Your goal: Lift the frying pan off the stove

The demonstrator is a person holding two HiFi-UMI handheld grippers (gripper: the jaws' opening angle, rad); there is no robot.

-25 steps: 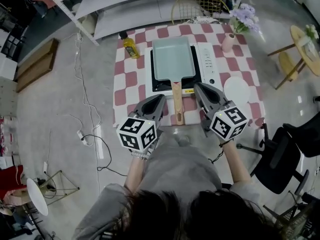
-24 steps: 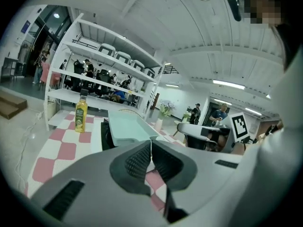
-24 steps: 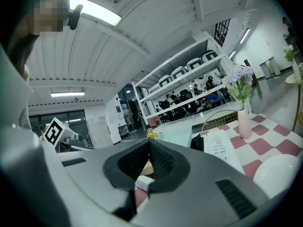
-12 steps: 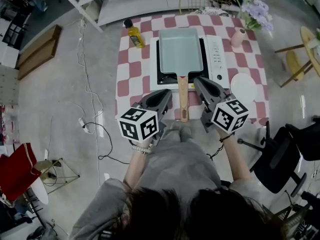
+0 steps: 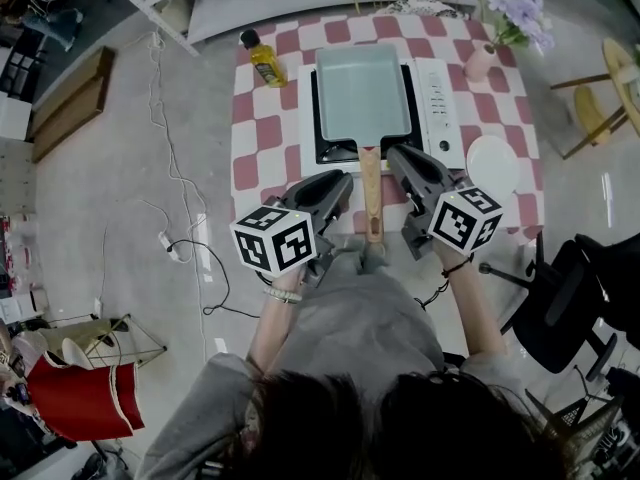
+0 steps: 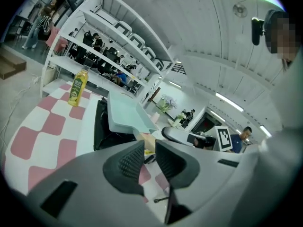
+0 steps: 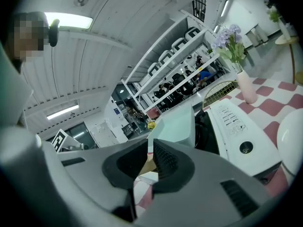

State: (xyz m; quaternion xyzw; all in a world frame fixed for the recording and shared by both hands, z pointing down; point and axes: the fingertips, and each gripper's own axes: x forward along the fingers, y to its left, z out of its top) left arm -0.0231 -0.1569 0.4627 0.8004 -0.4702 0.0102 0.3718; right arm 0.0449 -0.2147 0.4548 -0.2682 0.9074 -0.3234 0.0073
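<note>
- The frying pan (image 5: 363, 93) sits flat on the stove (image 5: 440, 98) at the upper centre of the head view. It is not yet lifted.
- Its wooden handle (image 5: 371, 193) points down the frame toward the person, which puts the grip point within reach of both tools.
- The left gripper (image 5: 340, 183) lies just beside the handle on its left in the frame, and the right gripper (image 5: 395, 158) just beside it on its right. Neither touches the handle. Judgement: this flanking position prepares a grasp on the handle.
- Left gripper: the jaws have just been opening and stand a narrow gap apart. Nothing is between them.
- Right gripper: the jaws are together, with only a slit left. They hold nothing, and the handle shows beyond them.
- Judgement: both sets of jaws need a wider opening before either can take the handle.
- Surface: a small table with a red-and-white checked cloth (image 5: 262, 133). It also carries a yellow oil bottle (image 5: 264, 63) at upper left, a pink vase (image 5: 482, 60) of purple flowers at upper right, and a white plate (image 5: 494, 163) at the right edge.
- Room: a grey floor (image 5: 120, 198) with loose white cables (image 5: 185, 218) at the left of the frame, white shelving along the top, and a black office chair (image 5: 575, 298) at the right.
</note>
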